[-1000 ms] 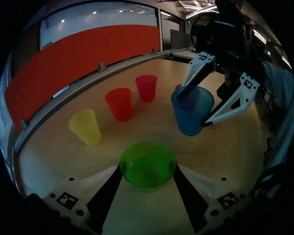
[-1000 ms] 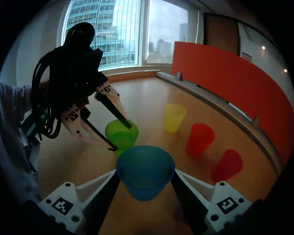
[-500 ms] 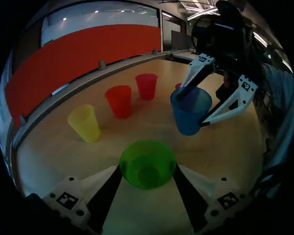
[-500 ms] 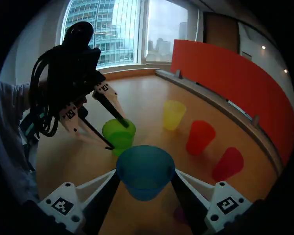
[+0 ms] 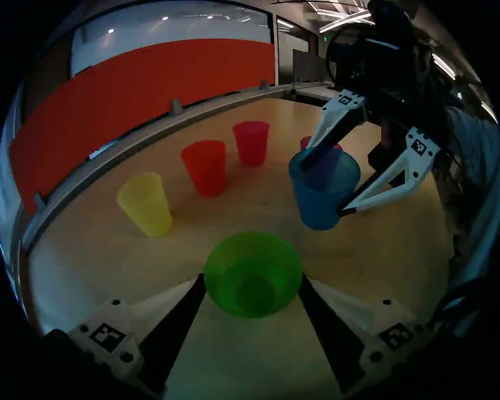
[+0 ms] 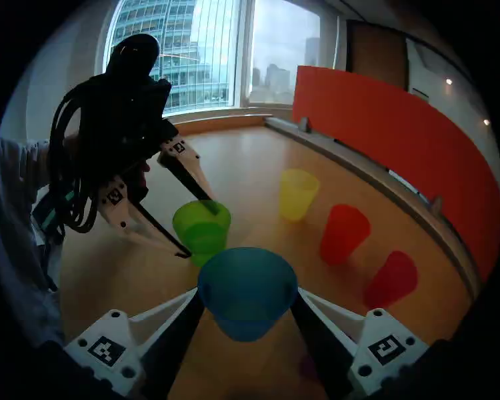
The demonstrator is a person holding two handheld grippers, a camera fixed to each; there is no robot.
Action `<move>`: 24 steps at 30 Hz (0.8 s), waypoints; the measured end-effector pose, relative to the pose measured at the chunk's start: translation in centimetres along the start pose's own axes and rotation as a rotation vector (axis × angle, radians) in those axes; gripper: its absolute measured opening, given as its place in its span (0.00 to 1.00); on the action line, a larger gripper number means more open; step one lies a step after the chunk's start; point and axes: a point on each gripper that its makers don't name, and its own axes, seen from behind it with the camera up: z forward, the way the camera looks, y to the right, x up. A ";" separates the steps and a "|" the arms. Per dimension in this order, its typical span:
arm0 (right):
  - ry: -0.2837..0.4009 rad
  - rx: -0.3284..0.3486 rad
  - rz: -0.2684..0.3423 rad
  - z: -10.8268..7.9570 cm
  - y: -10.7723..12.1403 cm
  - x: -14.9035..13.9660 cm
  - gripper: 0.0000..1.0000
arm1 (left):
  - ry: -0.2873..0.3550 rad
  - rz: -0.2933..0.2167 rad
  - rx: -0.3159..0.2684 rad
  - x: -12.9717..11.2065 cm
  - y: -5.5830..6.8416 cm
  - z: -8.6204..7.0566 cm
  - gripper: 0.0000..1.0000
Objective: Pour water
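My left gripper (image 5: pixel 251 281) is shut on a green cup (image 5: pixel 253 267), held upright just above the wooden table (image 5: pixel 390 260). Ahead and to the right, my right gripper (image 5: pixel 328 185) is shut on a blue cup (image 5: pixel 320 193), also off the table. In the right gripper view the blue cup (image 6: pixel 247 293) sits between the right gripper's (image 6: pixel 247 299) fingers, and the green cup (image 6: pixel 201 230) hangs just beyond it in the left gripper (image 6: pixel 198 231). The two cups are close together but apart. I cannot tell whether either holds water.
A yellow cup (image 5: pixel 145 203), an orange cup (image 5: pixel 205 167) and a red cup (image 5: pixel 251 142) stand in a row along the orange partition (image 5: pixel 117 100). A small magenta cup (image 5: pixel 311 142) peeks from behind the blue cup. A person's sleeve (image 6: pixel 13 220) is at the left.
The left gripper has shifted slightly with the green cup, which in the right gripper view has drifted a little left and up. The blue cup has hardly moved.
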 end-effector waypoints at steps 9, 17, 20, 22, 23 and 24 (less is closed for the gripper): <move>-0.006 0.003 0.008 0.9 -0.4 -0.9 0.91 | -0.022 -0.007 0.001 -1.1 0.0 -0.7 1.00; -0.012 0.002 0.009 1.7 -0.4 -1.6 0.91 | -0.026 -0.016 0.020 -2.1 -0.4 -1.9 1.00; -0.015 -0.003 0.006 1.8 -0.3 -2.0 0.91 | -0.017 -0.020 0.027 -2.1 -0.4 -2.3 1.00; -0.017 -0.008 0.002 1.8 -0.2 -2.2 0.91 | -0.011 -0.019 0.030 -2.0 -0.3 -2.6 1.00; -0.018 -0.011 0.000 1.8 -0.2 -2.4 0.91 | -0.008 -0.019 0.031 -1.9 -0.3 -2.8 1.00; -0.018 -0.013 -0.003 1.8 -0.2 -2.5 0.91 | -0.006 -0.019 0.032 -1.9 -0.3 -2.9 1.00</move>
